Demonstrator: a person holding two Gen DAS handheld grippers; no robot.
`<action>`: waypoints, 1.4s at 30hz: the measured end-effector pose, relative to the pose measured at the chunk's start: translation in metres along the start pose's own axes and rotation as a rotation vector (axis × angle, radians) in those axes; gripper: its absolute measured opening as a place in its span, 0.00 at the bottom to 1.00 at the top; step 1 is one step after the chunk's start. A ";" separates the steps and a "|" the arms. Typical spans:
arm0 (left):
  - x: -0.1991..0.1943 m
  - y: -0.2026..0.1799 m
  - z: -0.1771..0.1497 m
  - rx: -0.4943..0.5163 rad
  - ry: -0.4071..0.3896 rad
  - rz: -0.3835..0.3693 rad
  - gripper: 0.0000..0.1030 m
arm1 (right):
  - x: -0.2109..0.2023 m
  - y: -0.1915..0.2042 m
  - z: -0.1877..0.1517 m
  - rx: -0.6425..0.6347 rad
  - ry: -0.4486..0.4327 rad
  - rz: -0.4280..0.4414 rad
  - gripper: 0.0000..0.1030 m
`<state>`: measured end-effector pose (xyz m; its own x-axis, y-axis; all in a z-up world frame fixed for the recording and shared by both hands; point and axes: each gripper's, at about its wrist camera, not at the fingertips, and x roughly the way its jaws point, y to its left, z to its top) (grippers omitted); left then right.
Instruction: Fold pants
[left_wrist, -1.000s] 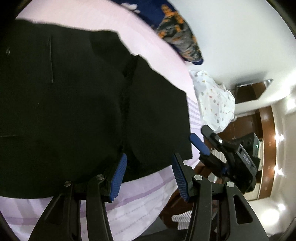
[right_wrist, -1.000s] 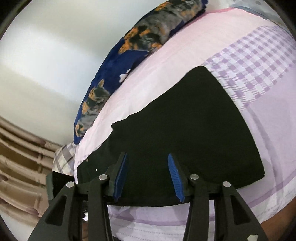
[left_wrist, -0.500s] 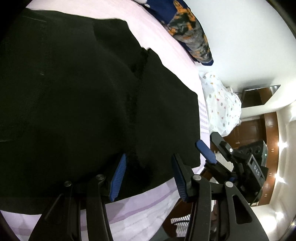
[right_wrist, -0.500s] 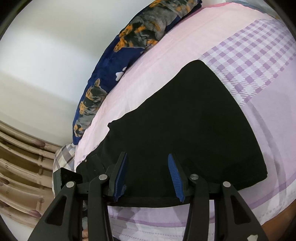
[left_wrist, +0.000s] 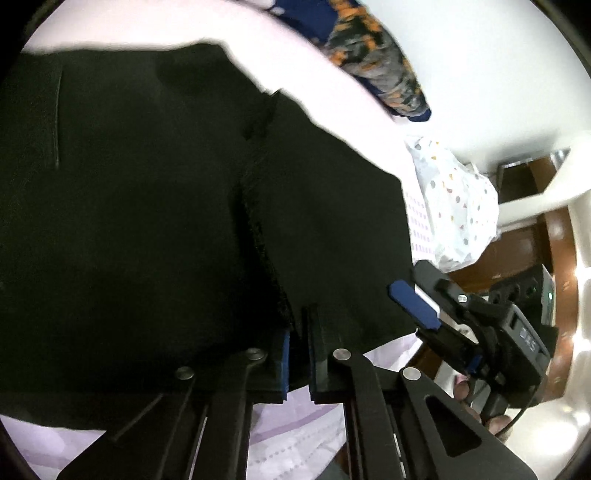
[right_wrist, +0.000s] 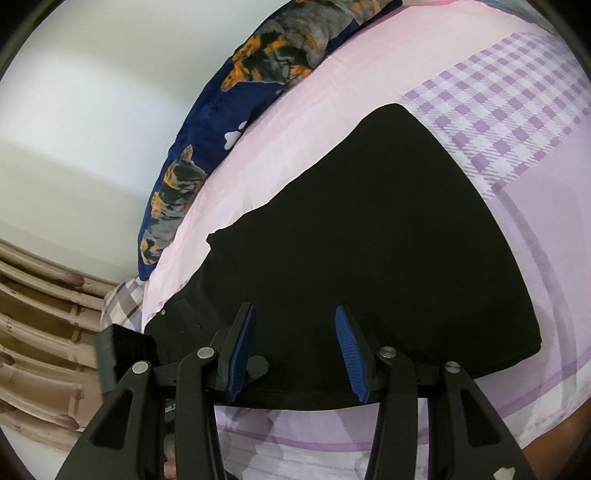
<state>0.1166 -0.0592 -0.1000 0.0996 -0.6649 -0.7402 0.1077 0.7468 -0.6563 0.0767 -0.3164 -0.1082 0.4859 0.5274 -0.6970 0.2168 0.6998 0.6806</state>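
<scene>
I am working one pair of black pants (left_wrist: 155, 206), lying flat on the pink and purple checked bedsheet (right_wrist: 509, 110). My left gripper (left_wrist: 295, 354) is pinching the near hem, fingers together on the cloth right at the seam between the two legs. My right gripper (right_wrist: 295, 347) is hovering with fingers apart over the near edge, gripping nothing. The pants run lengthwise away from both grippers, so I expect a lift-and-carry fold. Also counting one dog-print pillow (right_wrist: 266, 74) and one spotted bag (left_wrist: 454, 206).
</scene>
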 end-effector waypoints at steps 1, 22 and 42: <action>-0.003 -0.003 -0.001 0.016 -0.008 0.013 0.07 | 0.000 -0.001 0.000 0.003 0.001 -0.005 0.42; -0.011 0.021 -0.010 -0.060 0.024 0.094 0.09 | 0.015 -0.018 -0.004 0.038 0.061 -0.079 0.40; -0.031 -0.041 -0.022 0.317 -0.117 0.289 0.28 | -0.003 0.006 0.014 -0.173 -0.046 -0.209 0.42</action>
<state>0.0870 -0.0690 -0.0536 0.2799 -0.4399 -0.8533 0.3552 0.8732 -0.3337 0.0885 -0.3208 -0.0985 0.4844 0.3430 -0.8048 0.1705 0.8653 0.4714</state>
